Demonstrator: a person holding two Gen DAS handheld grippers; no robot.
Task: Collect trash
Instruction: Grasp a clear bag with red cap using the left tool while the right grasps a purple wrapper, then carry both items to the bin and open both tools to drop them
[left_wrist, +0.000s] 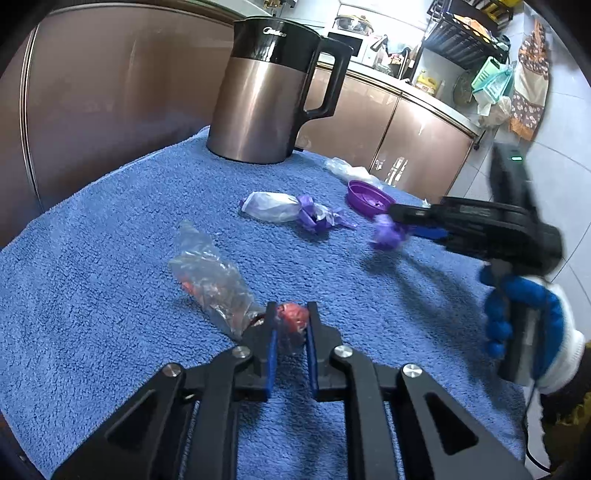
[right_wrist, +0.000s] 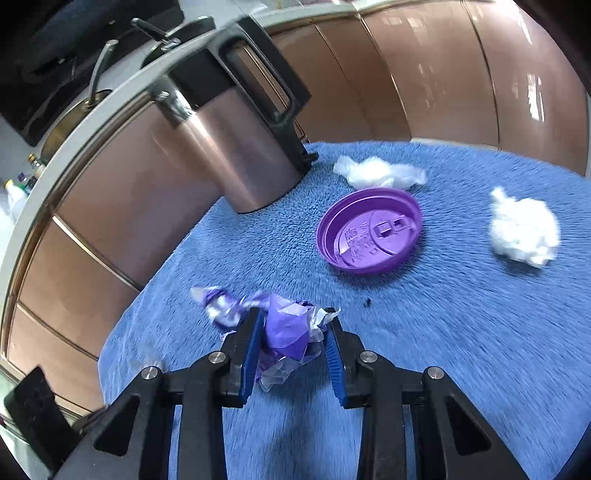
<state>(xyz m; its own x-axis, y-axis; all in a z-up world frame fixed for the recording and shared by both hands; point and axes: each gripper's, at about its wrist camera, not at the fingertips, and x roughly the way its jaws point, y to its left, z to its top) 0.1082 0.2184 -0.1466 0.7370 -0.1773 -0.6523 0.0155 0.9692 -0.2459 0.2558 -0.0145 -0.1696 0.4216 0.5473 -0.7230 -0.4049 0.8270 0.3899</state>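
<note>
In my right view the kettle (right_wrist: 236, 147) stands upper left on the towel (right_wrist: 461, 332), lid (right_wrist: 369, 236) centre, tissue (right_wrist: 522, 232) right.

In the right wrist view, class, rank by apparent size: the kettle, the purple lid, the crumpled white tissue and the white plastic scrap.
1. kettle, clearly largest.
2. purple lid.
3. crumpled white tissue and white plastic scrap: too alike to rank, and fisheye distortion near the edge adds doubt.
</note>
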